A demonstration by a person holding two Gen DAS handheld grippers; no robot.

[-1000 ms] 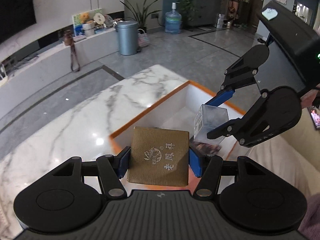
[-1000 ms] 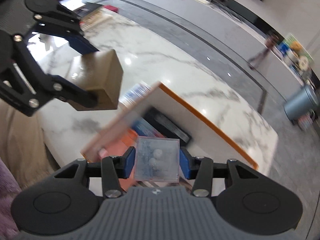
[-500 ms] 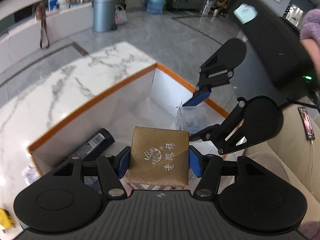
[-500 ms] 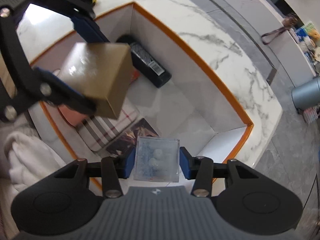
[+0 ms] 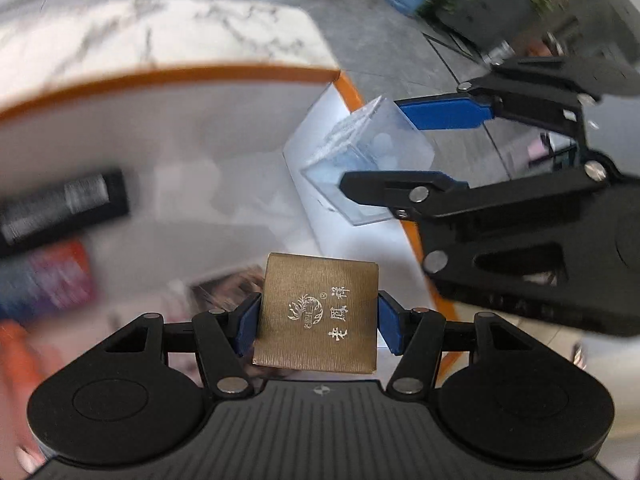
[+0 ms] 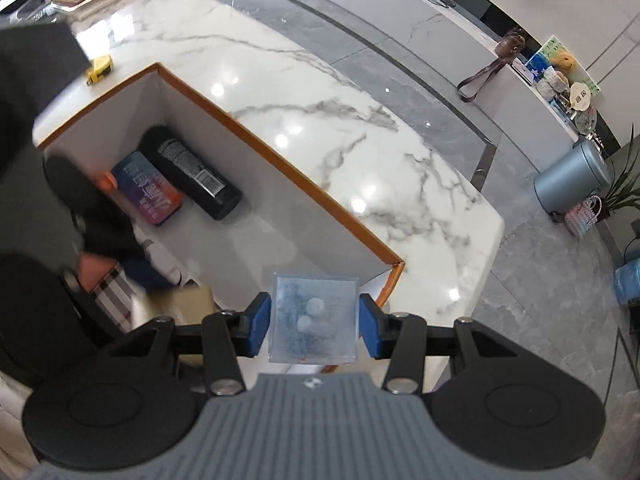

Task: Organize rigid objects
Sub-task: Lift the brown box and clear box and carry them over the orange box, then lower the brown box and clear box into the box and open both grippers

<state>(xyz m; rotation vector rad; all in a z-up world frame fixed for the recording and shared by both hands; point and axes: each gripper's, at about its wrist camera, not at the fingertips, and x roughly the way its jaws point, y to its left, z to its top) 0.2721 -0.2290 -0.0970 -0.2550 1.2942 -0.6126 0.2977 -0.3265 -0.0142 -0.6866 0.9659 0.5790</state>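
Gold box point(image 5: 316, 316), printed with characters: clamped between the blue pads of the left gripper point(image 5: 316, 320), held over the orange-rimmed white bin point(image 6: 280, 152). Clear plastic box point(image 6: 313, 317): gripped by the right gripper point(image 6: 313, 320) above the bin's near corner. Black bottle point(image 6: 192, 172) and a colourful packet point(image 6: 146, 188): laid inside on the bin floor.
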